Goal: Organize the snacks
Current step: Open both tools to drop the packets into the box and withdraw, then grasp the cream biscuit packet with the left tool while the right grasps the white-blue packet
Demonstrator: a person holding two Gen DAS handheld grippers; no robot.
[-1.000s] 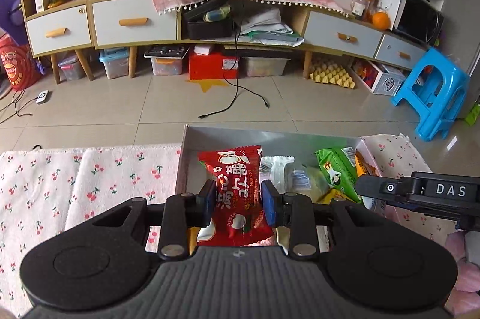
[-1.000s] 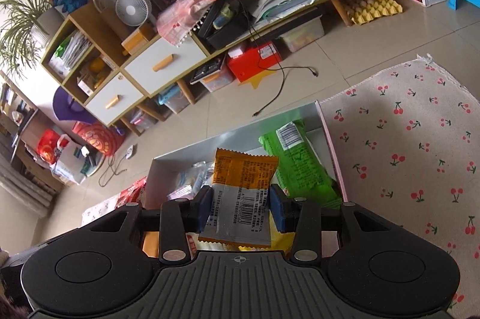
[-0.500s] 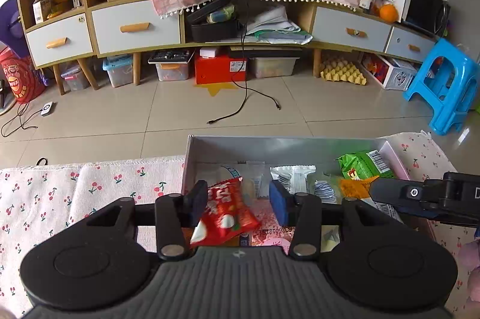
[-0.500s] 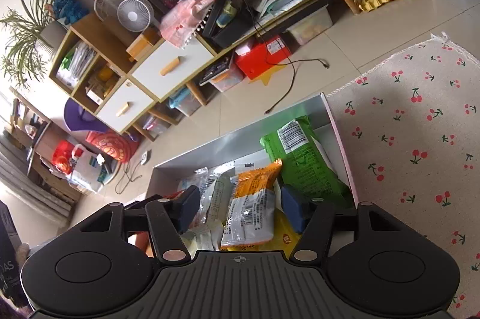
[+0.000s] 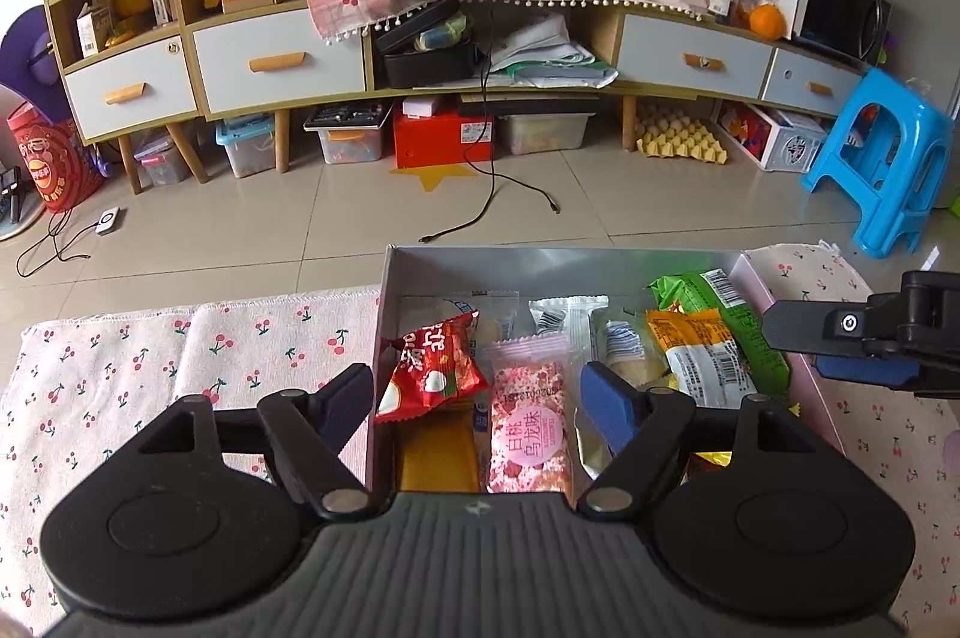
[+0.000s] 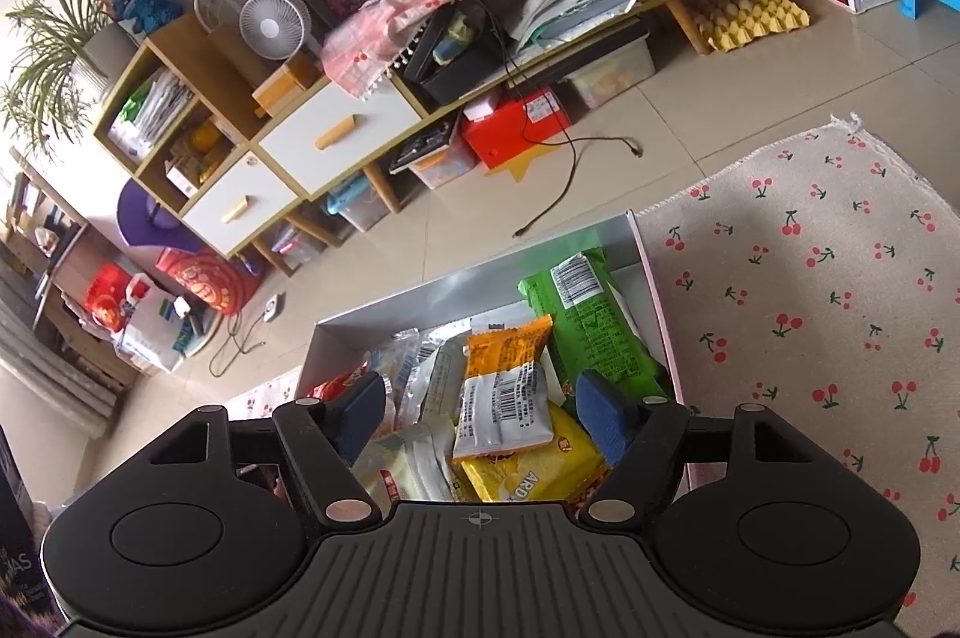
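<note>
A grey box [image 5: 540, 261] full of snack packets sits on the cherry-print cloth [image 5: 180, 356]. My left gripper [image 5: 477, 407] hovers over its left part, jaws opening, with the red packet [image 5: 429, 371] lying loose in the box between them, touching neither pad. A pink packet [image 5: 528, 428] lies beside it. My right gripper [image 6: 477, 413] hovers over the box [image 6: 456, 284], jaws opening too; the orange-and-white packet [image 6: 504, 392] rests free on a yellow packet [image 6: 531, 470], next to a green one [image 6: 591, 320]. The right gripper's finger [image 5: 852, 332] shows at the left view's right edge.
The cherry-print cloth [image 6: 810, 290] spreads bare on both sides of the box. Beyond the table edge lies tiled floor with a black cable [image 5: 492, 212], a low cabinet with drawers [image 5: 276, 62] and a blue stool [image 5: 882, 158].
Both grippers opened. The red packet dropped from the left jaws into the box, and the orange-and-white packet dropped from the right jaws onto the pile.
</note>
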